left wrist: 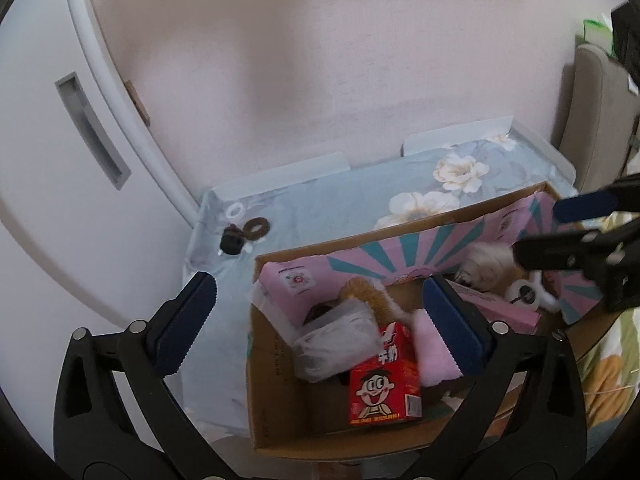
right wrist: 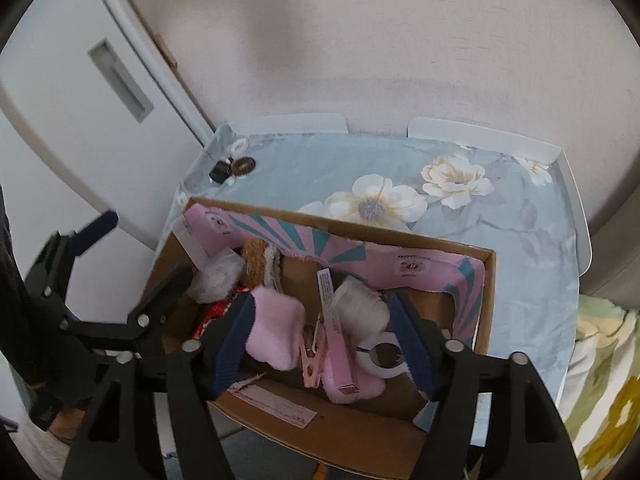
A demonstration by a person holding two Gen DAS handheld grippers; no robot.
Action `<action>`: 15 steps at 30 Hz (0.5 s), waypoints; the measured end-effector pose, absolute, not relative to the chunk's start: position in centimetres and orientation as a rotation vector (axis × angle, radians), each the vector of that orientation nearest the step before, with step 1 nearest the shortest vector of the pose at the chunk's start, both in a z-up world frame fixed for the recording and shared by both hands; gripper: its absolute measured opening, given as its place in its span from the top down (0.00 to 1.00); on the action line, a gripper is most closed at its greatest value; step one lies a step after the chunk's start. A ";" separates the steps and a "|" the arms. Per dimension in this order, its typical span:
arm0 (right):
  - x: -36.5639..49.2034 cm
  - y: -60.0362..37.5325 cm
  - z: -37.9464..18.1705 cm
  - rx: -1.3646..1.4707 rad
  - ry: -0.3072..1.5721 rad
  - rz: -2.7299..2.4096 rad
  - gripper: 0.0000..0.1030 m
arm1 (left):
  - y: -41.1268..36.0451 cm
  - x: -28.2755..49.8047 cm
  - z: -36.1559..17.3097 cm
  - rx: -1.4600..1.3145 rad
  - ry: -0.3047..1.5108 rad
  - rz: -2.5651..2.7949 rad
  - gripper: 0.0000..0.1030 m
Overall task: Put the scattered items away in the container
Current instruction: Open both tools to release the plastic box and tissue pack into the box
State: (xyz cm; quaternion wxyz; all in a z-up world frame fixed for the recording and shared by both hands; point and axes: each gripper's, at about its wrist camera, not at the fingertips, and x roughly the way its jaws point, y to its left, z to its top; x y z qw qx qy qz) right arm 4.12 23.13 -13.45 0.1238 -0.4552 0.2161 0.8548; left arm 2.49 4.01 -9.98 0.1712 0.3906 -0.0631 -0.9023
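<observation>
The left gripper (left wrist: pixel 320 324) hangs over the cardboard box (left wrist: pixel 276 412) with its jaws spread wide and nothing pinched, a red milk carton (left wrist: pixel 384 380) and a clear plastic bag (left wrist: pixel 340 344) lying just below it. The right gripper (right wrist: pixel 324 344) hovers open over the same box, a pink plush (right wrist: pixel 276 332), a pink clip (right wrist: pixel 314 356) and a white tape roll (right wrist: pixel 380 356) loose between its fingers. Beyond both grippers, a small black item (right wrist: pixel 221 171) and a brown disc (right wrist: pixel 243 166) sit on the floral cloth (right wrist: pixel 500 232).

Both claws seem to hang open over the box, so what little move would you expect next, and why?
Probably the left gripper lifts away towards the far left corner of the table. Both grippers, right too, stand open over the cardboard box, gripping nothing, while a black clip, a brown ring and a white ring lie outside it.
</observation>
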 end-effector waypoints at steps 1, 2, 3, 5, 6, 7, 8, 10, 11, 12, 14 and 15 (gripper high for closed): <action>4.3 23.2 -13.3 -1.322 0.637 2.492 0.33 | 4.0 2.4 -10.0 1.117 -0.180 -2.549 0.00; 4.4 23.2 -13.2 -1.321 0.638 2.492 0.33 | 3.9 2.4 -10.1 1.126 -0.172 -2.542 0.00; 4.5 23.2 -13.2 -1.324 0.637 2.490 0.33 | 3.7 2.4 -10.2 1.137 -0.154 -2.542 0.00; 4.8 23.1 -13.1 -1.330 0.631 2.487 0.33 | 3.7 2.6 -10.3 1.147 -0.127 -2.550 0.00; 4.8 23.0 -13.1 -1.330 0.631 2.491 0.33 | 3.8 2.7 -10.3 1.148 -0.127 -2.552 0.00; 4.8 22.8 -13.1 -1.331 0.633 2.493 0.33 | 3.8 2.8 -10.3 1.148 -0.134 -2.552 0.00; 4.7 22.7 -13.1 -1.332 0.633 2.495 0.33 | 3.9 2.9 -10.2 1.145 -0.142 -2.552 0.00; 4.6 22.4 -13.2 -1.330 0.635 2.497 0.33 | 3.9 3.1 -9.9 1.136 -0.153 -2.554 0.00; 4.5 22.3 -13.2 -1.327 0.640 2.501 0.33 | 3.8 3.1 -9.7 1.131 -0.152 -2.557 0.00; 4.4 22.3 -13.2 -1.324 0.644 2.504 0.33 | 3.7 3.2 -9.5 1.124 -0.149 -2.560 0.00; 4.2 22.3 -13.1 -1.322 0.651 2.512 0.33 | 3.3 3.2 -9.1 1.115 -0.142 -2.563 0.00; 4.1 22.3 -13.0 -1.322 0.652 2.516 0.33 | 3.1 3.2 -8.9 1.109 -0.140 -2.561 0.00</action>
